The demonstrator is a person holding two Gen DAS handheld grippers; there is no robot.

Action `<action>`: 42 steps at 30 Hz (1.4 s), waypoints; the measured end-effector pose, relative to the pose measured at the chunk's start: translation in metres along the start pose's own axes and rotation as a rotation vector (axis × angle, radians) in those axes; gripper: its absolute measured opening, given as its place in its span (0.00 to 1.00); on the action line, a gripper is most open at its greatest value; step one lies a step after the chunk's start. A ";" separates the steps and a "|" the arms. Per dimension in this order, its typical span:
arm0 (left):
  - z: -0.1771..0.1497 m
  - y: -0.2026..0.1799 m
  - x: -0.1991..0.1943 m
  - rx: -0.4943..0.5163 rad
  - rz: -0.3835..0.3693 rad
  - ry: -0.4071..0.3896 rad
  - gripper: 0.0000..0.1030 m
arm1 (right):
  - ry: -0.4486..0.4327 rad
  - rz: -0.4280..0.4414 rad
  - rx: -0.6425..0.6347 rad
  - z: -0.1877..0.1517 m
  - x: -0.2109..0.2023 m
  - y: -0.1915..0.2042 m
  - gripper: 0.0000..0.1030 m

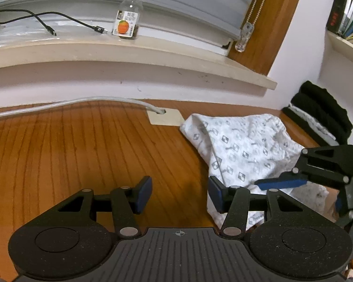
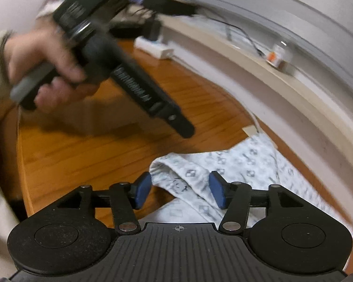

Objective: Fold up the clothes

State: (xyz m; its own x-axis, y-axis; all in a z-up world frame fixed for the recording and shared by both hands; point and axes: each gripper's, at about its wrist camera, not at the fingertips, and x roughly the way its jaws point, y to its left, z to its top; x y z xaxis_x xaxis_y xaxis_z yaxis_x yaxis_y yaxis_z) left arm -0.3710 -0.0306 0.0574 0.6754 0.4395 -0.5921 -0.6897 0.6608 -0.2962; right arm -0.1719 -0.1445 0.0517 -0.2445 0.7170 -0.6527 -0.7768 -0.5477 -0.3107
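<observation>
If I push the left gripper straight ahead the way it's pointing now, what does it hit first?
Most likely the bare wooden tabletop: the left gripper is open, angled down, with only wood between its pads. The patterned garment lies beside its right pad, so it might brush the edge; depth is uncertain.

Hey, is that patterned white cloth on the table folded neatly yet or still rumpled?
Still rumpled. The cloth lies bunched on the table, with uneven creases and one edge rolled over; no flat, squared fold shows.
</observation>
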 end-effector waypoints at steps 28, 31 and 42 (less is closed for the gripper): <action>0.032 -0.027 0.012 0.047 -0.062 -0.088 0.57 | -0.116 -0.406 0.392 -0.024 -0.081 -0.173 0.09; 0.039 -0.042 0.032 0.075 -0.076 -0.076 0.57 | -0.056 -0.512 0.492 -0.053 -0.069 -0.213 0.13; 0.051 -0.073 0.098 0.210 -0.029 -0.047 0.57 | -0.069 -0.305 0.638 -0.136 -0.092 -0.185 0.42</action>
State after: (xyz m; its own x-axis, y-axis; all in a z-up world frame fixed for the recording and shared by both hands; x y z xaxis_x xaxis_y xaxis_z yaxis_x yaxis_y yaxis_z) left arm -0.2413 -0.0042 0.0591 0.7086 0.4432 -0.5491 -0.6037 0.7836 -0.1466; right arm 0.0730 -0.1683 0.0755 0.0180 0.8353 -0.5495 -0.9997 0.0256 0.0062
